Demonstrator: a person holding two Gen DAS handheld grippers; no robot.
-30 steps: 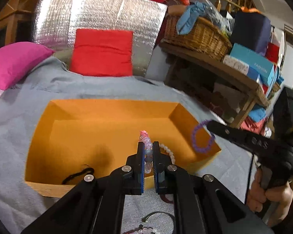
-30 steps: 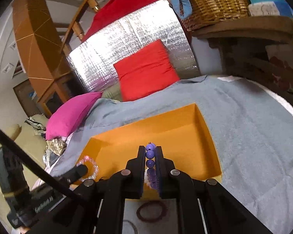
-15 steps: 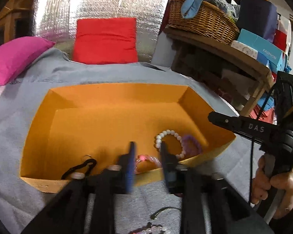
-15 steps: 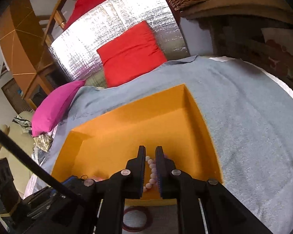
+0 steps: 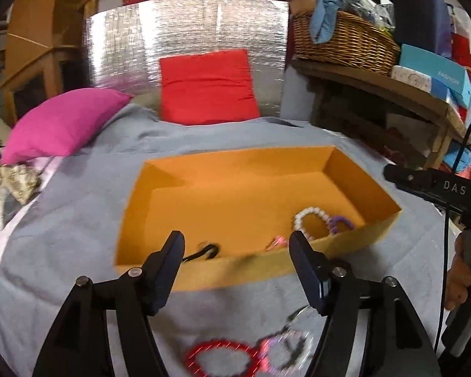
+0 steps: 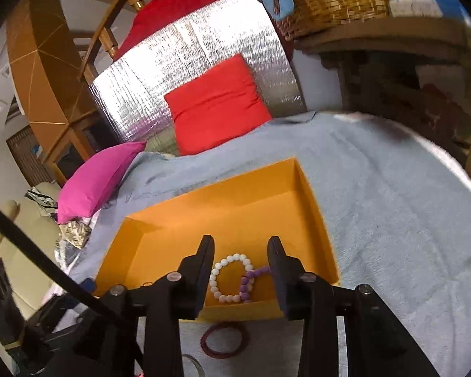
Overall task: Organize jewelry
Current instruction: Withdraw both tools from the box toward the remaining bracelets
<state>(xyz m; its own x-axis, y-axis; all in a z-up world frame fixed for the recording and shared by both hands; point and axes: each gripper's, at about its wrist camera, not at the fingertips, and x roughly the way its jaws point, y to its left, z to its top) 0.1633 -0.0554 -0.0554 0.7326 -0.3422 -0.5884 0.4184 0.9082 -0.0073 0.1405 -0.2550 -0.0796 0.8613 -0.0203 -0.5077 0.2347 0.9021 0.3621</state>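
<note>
Left wrist view: your left claw [image 5: 237, 245] is spread wide and holds nothing, hovering over the near wall of the orange box [image 5: 248, 157]. The box sits on a grey blanket [image 5: 78, 220]. Inside it, near the front: a white bead bracelet [image 5: 307, 216] touching a purple bead bracelet [image 5: 340, 222], a small pink piece [image 5: 278, 243], and a black cord [image 5: 202, 251]. On the blanket below the claw lie a red ring bracelet [image 5: 218, 356] and a blurred pink beaded piece [image 5: 285, 350]. Your right hand's tool [image 5: 436, 188] shows at the right edge.

Right wrist view: your right claw [image 6: 241, 253] is also spread wide, empty, above the white bead bracelet [image 6: 227, 278] and purple bead bracelet [image 6: 249, 279] in the box's near right corner. A dark red band [image 6: 224, 339] lies on the blanket outside the box's front wall.
</note>
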